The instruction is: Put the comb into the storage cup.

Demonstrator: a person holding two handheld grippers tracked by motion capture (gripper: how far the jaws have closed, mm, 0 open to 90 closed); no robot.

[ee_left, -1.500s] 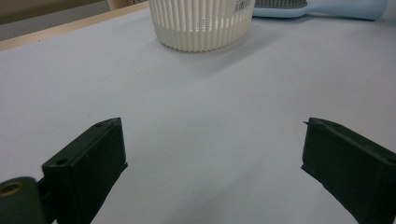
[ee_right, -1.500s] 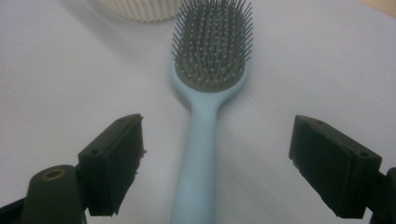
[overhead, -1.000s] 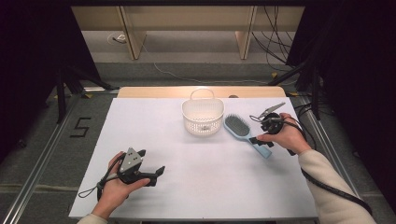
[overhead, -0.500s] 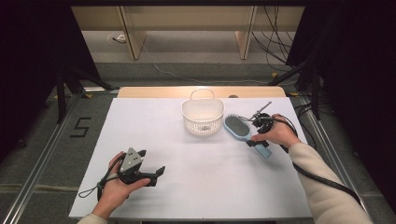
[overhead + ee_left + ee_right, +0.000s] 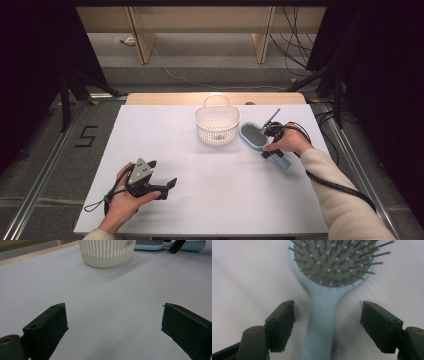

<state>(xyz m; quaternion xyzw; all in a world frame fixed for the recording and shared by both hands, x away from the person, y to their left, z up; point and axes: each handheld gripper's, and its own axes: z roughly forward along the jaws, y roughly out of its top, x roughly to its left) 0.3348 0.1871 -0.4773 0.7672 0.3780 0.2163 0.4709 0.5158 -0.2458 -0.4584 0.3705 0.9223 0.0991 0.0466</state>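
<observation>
High view shows us a white table (image 5: 210, 200) on grey floor, dark room around. Since a second ago our right gripper (image 5: 327, 322) has dropped lower; its jaws now stand apart astride the pale blue plastic hairbrush (image 5: 259, 140) handle near the far right edge, beside a ribbed white basket (image 5: 217, 126). Our left gripper (image 5: 162, 175) rests near the front edge, jaws apart.

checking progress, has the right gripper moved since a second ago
Yes. In the high view the right gripper has shifted left, toward the white basket, and now sits over the handle of the blue hairbrush, jaws open either side of it.
</observation>
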